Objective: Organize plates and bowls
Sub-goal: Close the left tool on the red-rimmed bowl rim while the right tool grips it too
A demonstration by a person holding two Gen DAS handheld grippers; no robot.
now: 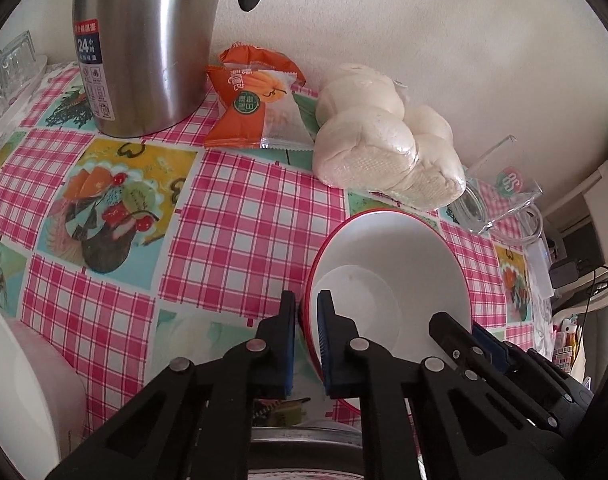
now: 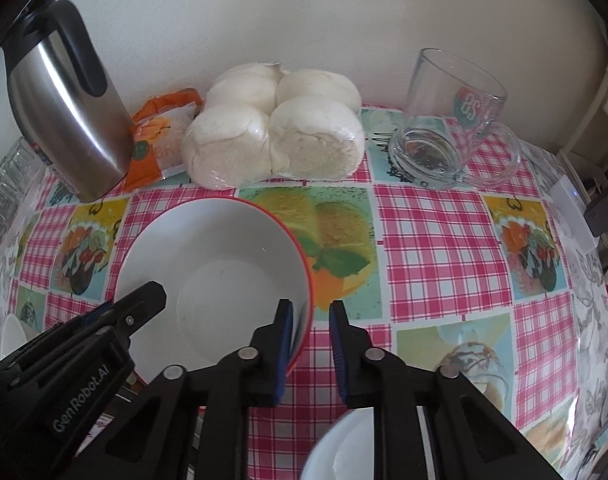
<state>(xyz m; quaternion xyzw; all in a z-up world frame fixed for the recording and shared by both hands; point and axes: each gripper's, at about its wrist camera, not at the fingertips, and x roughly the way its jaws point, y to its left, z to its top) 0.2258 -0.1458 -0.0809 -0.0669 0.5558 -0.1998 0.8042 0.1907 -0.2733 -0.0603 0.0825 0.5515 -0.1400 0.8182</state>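
Note:
A white bowl with a red rim [image 1: 400, 260] [image 2: 219, 264] is held tilted above the checked tablecloth. My left gripper [image 1: 308, 320] is shut on the bowl's left rim, one finger inside and one outside. My right gripper [image 2: 311, 328] straddles the bowl's right rim with a visible gap between its pads, so it looks open. The right gripper's fingers [image 1: 456, 336] show at the bowl's far side in the left wrist view. The left gripper's fingers [image 2: 143, 304] show at the bowl's left in the right wrist view.
A steel thermos [image 1: 143, 44] [image 2: 63, 120], an orange snack packet [image 1: 255, 108], bagged white buns [image 2: 275, 124] and a glass mug [image 2: 452, 120] stand along the wall. White dishes lie at the near left [image 1: 23, 384] and below the right gripper [image 2: 340, 448].

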